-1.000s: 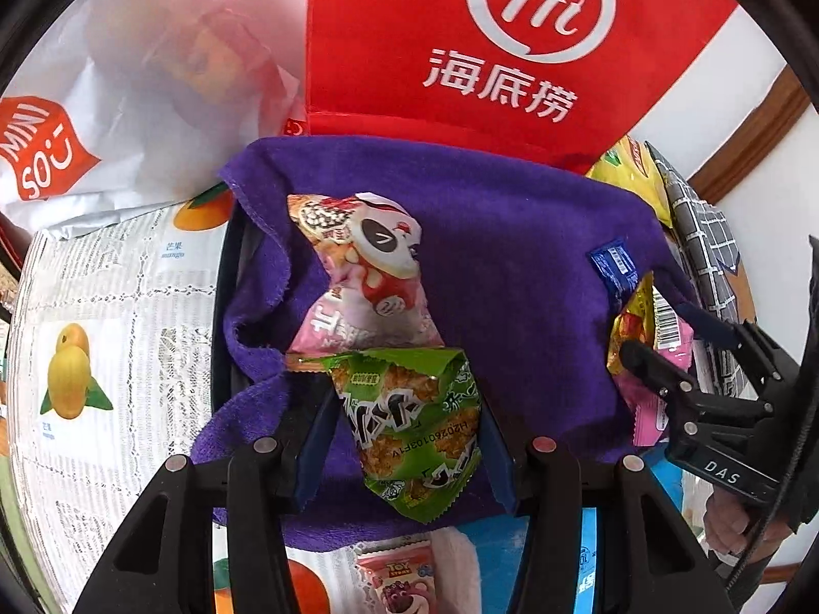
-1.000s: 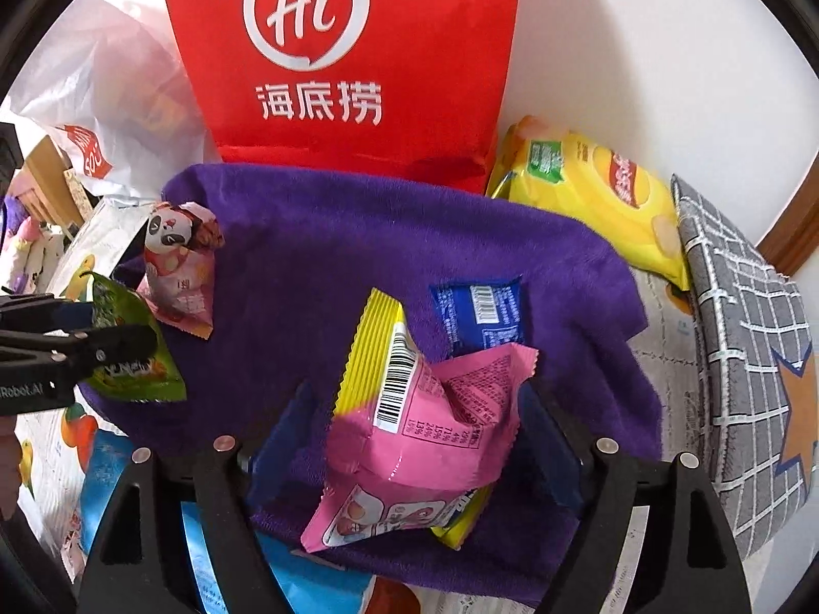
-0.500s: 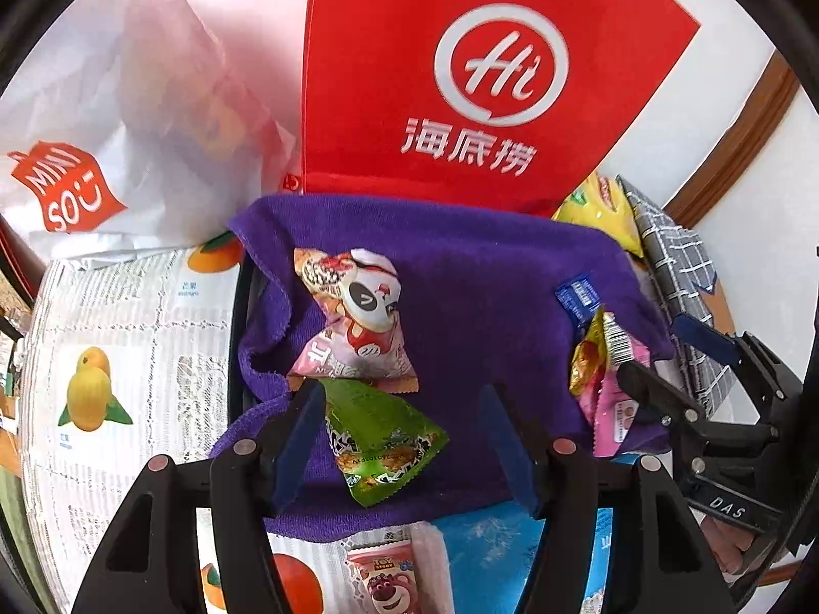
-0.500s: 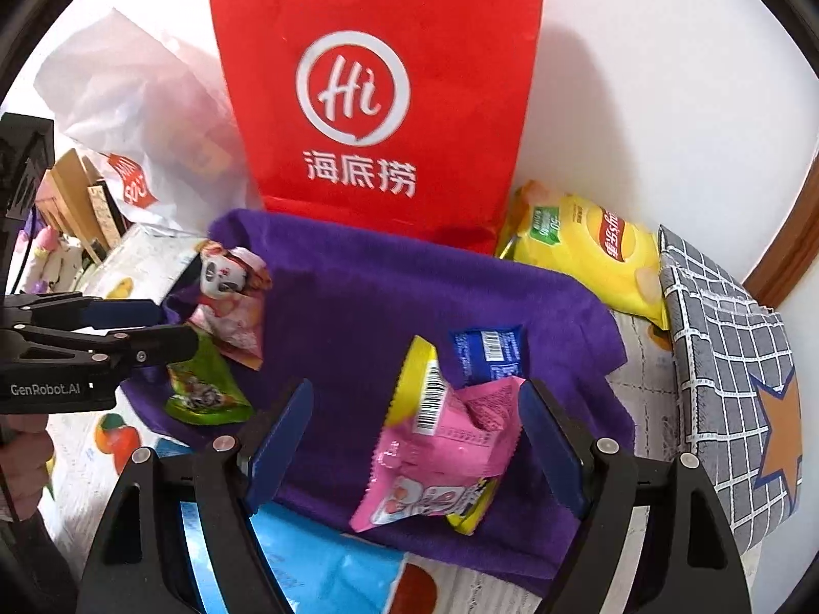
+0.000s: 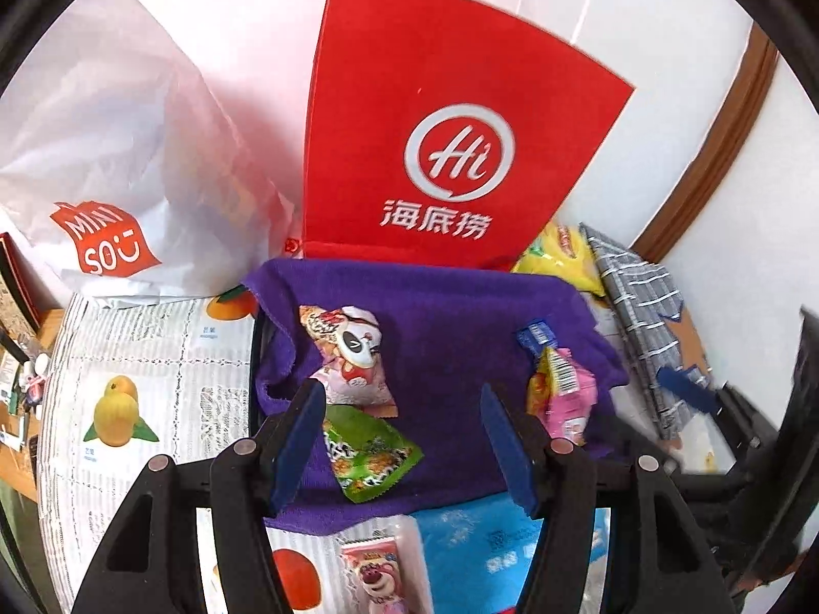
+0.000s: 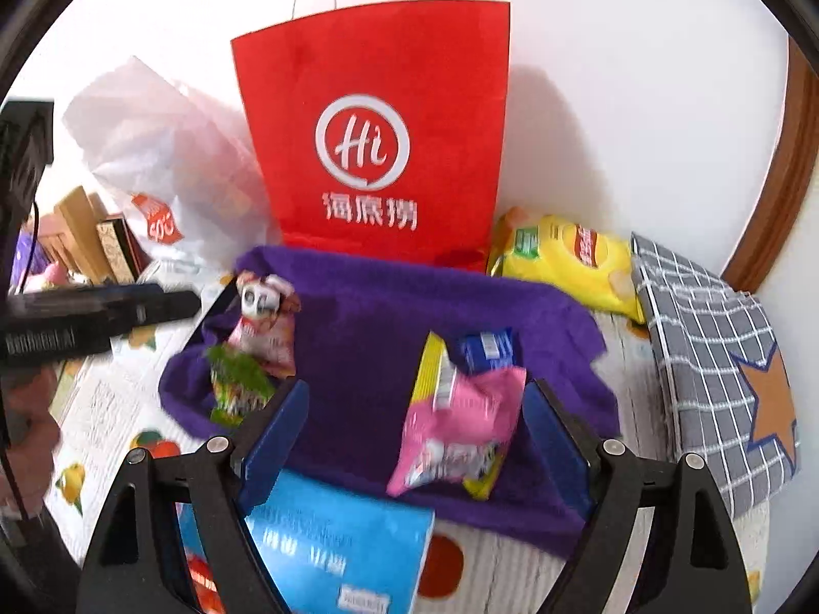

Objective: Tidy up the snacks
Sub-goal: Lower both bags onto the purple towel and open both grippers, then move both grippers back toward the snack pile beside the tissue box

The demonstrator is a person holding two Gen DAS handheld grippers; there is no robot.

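A purple cloth [image 5: 450,337] [image 6: 368,348] holds the snacks. A green packet [image 5: 368,453] [image 6: 238,389] and a pink panda packet [image 5: 350,358] [image 6: 266,327] lie at its left. A pink packet [image 6: 460,430] [image 5: 568,399] on a yellow packet [image 6: 432,363] and a small blue packet [image 6: 486,348] [image 5: 535,335] lie at its right. My left gripper [image 5: 404,440] is open and empty above the green packet. My right gripper [image 6: 414,440] is open and empty, just short of the pink packet.
A red paper bag [image 5: 445,153] [image 6: 373,128] stands behind the cloth, a white plastic bag [image 5: 117,153] to its left. A yellow chip bag [image 6: 568,261] and a grey checked box [image 6: 716,358] lie right. A blue pack [image 6: 332,547] and a bear-print snack [image 5: 379,578] lie in front.
Both grippers have opened, dropped their packets on the cloth and pulled back. The green packet lies below the panda packet; the pink and yellow packets lie beside the blue one.
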